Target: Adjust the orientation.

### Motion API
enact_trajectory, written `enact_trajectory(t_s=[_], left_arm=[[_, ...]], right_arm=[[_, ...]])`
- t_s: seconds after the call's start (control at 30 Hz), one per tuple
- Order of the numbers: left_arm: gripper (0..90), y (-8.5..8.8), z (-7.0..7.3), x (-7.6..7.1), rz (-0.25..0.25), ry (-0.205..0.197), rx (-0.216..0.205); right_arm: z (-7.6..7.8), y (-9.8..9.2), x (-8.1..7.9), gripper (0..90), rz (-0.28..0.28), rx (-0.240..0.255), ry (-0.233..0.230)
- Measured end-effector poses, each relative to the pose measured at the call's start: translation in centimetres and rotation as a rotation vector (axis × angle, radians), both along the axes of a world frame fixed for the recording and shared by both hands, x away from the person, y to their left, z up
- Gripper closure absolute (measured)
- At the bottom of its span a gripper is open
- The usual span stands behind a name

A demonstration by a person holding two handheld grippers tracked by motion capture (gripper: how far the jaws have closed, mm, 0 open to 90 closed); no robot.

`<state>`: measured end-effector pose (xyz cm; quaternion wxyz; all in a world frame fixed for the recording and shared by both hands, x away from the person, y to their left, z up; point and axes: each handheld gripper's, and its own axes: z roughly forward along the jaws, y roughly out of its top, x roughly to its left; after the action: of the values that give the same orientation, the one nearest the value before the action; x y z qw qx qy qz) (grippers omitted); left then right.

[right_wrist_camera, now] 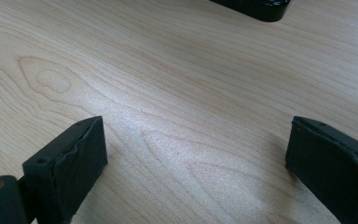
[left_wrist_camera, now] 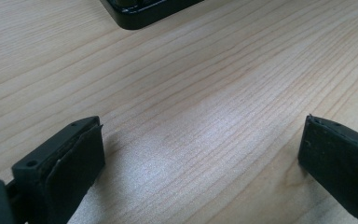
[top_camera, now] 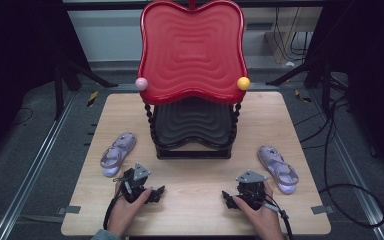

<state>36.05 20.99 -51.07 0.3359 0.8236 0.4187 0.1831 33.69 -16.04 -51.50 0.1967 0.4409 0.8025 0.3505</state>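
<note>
Left gripper (top_camera: 156, 192): rests low on the near part of the table, held in the person's left hand (top_camera: 130, 207); jaws spread wide, nothing between them. In the left gripper view (left_wrist_camera: 200, 149) the two black jaws frame bare wood grain.

Right gripper (top_camera: 226, 196): rests low on the near part of the table, held in the right hand (top_camera: 257, 210); jaws spread wide, nothing between them. In the right gripper view (right_wrist_camera: 196, 144) bare wood lies between the jaws.

Gripper facing: the two point inward, toward each other, well apart across the table's middle.

Cables: one trails from each gripper back toward the near edge.

Left sandal (top_camera: 117, 153): pale lilac, lies flat on the table just beyond the left gripper, to its outer side, toe toward the stand; apart from the jaws.

Right sandal (top_camera: 278, 168): same colour, lies flat near the right edge, just beside the right gripper on its outer side; apart from the jaws.

Stand (top_camera: 192, 145): black two-tier rack at the table's centre, between the sandals; its base corner appears at the top of each gripper view (left_wrist_camera: 144, 14) (right_wrist_camera: 256, 7).

Lower shelf (top_camera: 192, 122): dark, rippled.

Upper shelf (top_camera: 192, 50): red, rippled, apple-shaped.

Knobs: a pink ball (top_camera: 141, 83) at the red shelf's left corner, a yellow ball (top_camera: 243, 83) at its right.

Table (top_camera: 195, 215): light wood.
</note>
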Motion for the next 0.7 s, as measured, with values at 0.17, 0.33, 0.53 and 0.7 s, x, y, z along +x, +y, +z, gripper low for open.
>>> enact_trajectory(t_s=[0.17,0.33,0.53,0.7], left_arm=[[4.4,0.2,1.0,0.2,-0.016,0.060,0.016],[4.9,1.4,2.9,0.4,-0.025,0.108,0.049],[9.7,3.7,6.2,0.8,-0.007,0.112,0.098],[18.9,6.3,8.7,1.6,0.033,0.105,0.120]], right_arm=[[0.0,0.0,0.0,5.5,0.000,0.001,0.001],[0.0,0.0,0.0,5.5,0.000,0.001,0.000],[0.0,0.0,0.0,5.5,0.000,0.001,0.000],[0.0,0.0,0.0,5.5,0.000,0.001,0.000]])
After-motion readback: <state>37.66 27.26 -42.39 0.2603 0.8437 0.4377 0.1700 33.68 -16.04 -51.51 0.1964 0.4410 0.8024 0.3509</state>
